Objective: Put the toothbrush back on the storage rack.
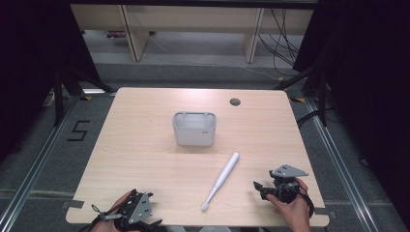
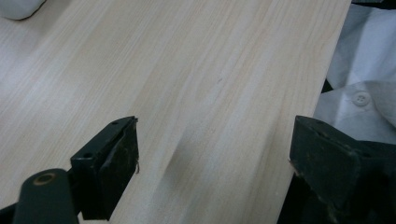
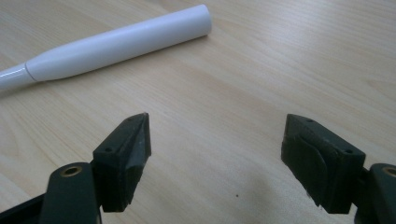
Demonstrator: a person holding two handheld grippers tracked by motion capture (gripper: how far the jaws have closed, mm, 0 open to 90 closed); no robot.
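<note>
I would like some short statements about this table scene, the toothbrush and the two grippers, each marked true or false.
1. The white electric toothbrush lies flat on the light wooden table. True.
2. The toothbrush stands inside the grey plastic holder. False: it lies on the table, nearer the person than the holder and apart from it.
3. The right gripper has its jaws open with nothing between them. True.
4. The left gripper is clamped on the toothbrush. False: its jaws are open over bare wood.
5. The toothbrush's brush head points towards the person's side of the table. True.
</note>
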